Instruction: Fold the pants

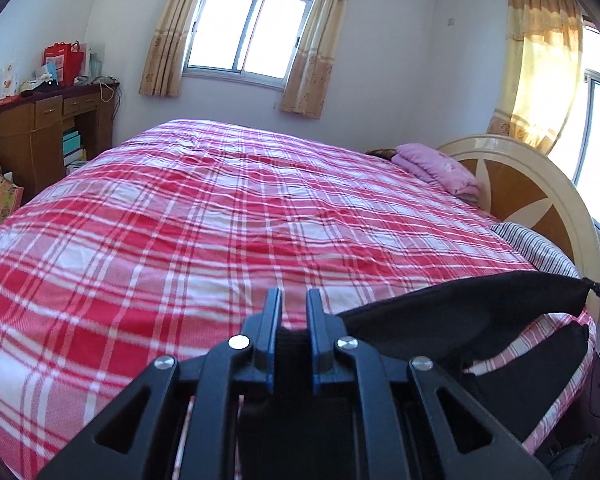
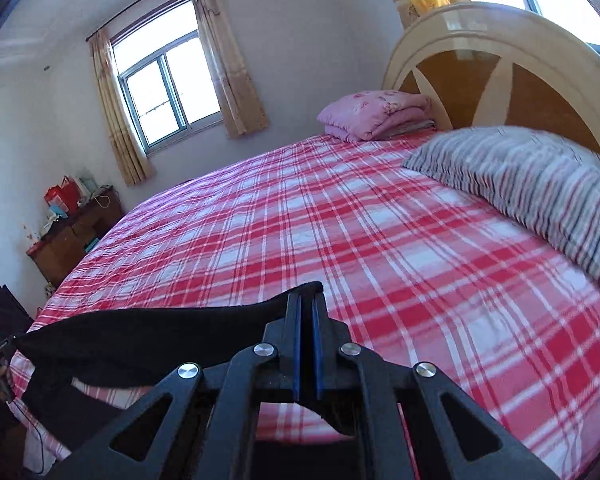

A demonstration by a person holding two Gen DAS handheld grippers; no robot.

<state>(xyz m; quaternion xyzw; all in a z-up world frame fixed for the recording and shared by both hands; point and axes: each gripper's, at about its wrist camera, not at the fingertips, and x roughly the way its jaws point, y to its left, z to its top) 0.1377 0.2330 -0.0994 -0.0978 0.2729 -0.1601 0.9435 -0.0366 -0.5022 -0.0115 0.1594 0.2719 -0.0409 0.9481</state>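
- My left gripper (image 1: pixel 293 300) pinches one end of the black pants (image 1: pixel 460 312).
- My right gripper (image 2: pixel 307 300) clamps the other end, cloth stretched above the bed (image 2: pixel 380 240).

I had open bed (image 1: pixel 188 216) ahead; striped pillow (image 2: pixel 540 188) and headboard (image 2: pixel 496 80) blocked the right.

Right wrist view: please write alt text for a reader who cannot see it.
The right gripper is shut on black pants, held stretched above a bed with a red plaid sheet. A striped pillow and a folded pink blanket lie near the headboard.
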